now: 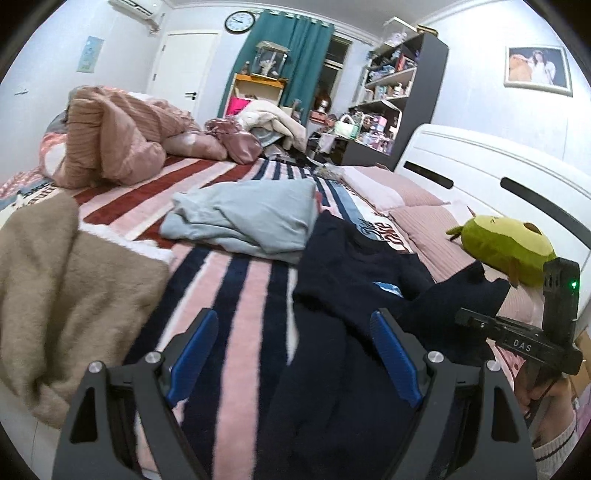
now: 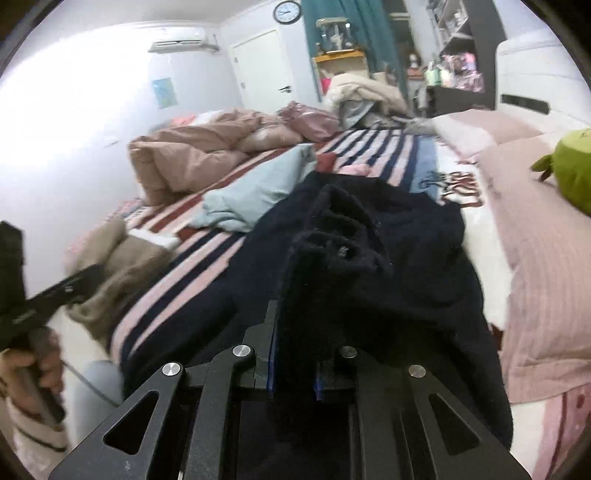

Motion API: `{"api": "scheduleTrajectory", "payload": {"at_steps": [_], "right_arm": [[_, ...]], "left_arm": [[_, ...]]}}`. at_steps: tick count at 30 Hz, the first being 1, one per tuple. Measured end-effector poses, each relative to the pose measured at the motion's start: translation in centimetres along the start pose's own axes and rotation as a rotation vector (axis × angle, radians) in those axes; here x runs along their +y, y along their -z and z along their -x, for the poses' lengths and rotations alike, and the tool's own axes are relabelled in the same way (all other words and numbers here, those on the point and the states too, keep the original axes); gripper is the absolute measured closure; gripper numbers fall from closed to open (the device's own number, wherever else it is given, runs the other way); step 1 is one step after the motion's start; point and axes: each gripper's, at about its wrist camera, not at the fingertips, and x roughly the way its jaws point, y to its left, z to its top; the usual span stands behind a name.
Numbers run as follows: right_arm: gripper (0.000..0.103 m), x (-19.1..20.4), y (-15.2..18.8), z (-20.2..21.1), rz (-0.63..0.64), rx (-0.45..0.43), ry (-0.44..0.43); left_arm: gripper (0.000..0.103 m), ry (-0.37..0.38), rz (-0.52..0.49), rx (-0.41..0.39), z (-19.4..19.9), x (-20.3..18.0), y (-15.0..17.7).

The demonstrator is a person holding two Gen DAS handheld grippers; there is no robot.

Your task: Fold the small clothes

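Pale walls, a round clock beside teal curtains, a white door, dark cluttered shelves.

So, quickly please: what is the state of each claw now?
Left claw: open, holding nothing, above the dark navy garment.
Right claw: closed on a fold of that garment.

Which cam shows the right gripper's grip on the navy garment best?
Right wrist: the right gripper sits shut on a bunched fold of the navy garment. Left wrist shows only the gripper body from the side, with a lifted navy corner.
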Motion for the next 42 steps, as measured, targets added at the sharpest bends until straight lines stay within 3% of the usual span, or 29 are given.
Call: {"api": "scheduleTrajectory", "payload": {"at_steps": [4,7,11,15,16,17,19,22,26,30,36,37,38,39,41,42], "right_arm": [[0.090,0.1,0.3,0.6,0.017,0.012,-0.106],[0.063,1.8,1.1,-0.1,0.092,0.066,-0.195],[0.062,3.8,3.1,-1.4,0.170,0.158,-0.321],[0.062,4.1,4.1,-2.4,0.194,0.231,-0.307],[0.060,3.7,3.9,-1.8,0.185,0.214,-0.300],[0.051,3.2,3.7,-1.2,0.173,0.196,-0.294],[0.039,1.3,3.0,0.6,0.142,0.143,-0.259],[0.038,-2.5,2.0,2.7,0.106,0.092,-0.127],[0.037,-6.4,1.3,2.7,0.126,0.102,0.143],[0.037,-8.6,1.0,-0.3,0.159,0.165,0.252],[0.040,-9.7,-0.2,-6.1,0.224,0.264,0.277],[0.044,-9.9,-0.6,-6.5,0.227,0.251,0.312],[0.055,-10.4,-1.1,-6.5,0.209,0.227,0.351],[0.061,-11.3,-1.7,-6.2,0.172,0.204,0.375],[0.085,-13.5,-2.3,-4.8,0.069,0.152,0.414],[0.089,-14.4,-2.5,-3.9,0.031,0.132,0.438]], "left_arm": [[0.018,-0.005,0.011,0.004,0.2,1.0,0.2],[0.018,0.026,0.008,0.013,-0.3,0.6,0.3],[0.017,0.120,-0.017,0.032,-0.9,-1.3,0.7],[0.016,0.182,-0.047,0.067,-1.7,-3.6,1.2],[0.016,0.191,-0.064,0.080,-1.9,-4.2,1.4],[0.016,0.196,-0.073,0.094,-2.3,-4.6,1.6],[0.015,0.211,-0.084,0.133,-3.1,-5.2,2.1],[0.015,0.216,-0.087,0.198,-4.6,-5.7,3.1],[0.015,0.214,-0.120,0.284,-6.7,-6.6,5.2],[0.017,0.190,-0.140,0.328,-8.3,-7.5,6.5],[0.059,0.136,-0.220,0.371,-9.5,-8.7,7.7],[0.066,0.126,-0.231,0.367,-9.4,-8.7,7.8],[0.070,0.124,-0.234,0.366,-9.2,-8.6,7.8],[0.072,0.128,-0.227,0.365,-9.1,-8.4,7.7],[0.075,0.137,-0.208,0.362,-8.9,-7.8,7.3],[0.076,0.138,-0.206,0.361,-8.7,-7.6,7.2]]}}
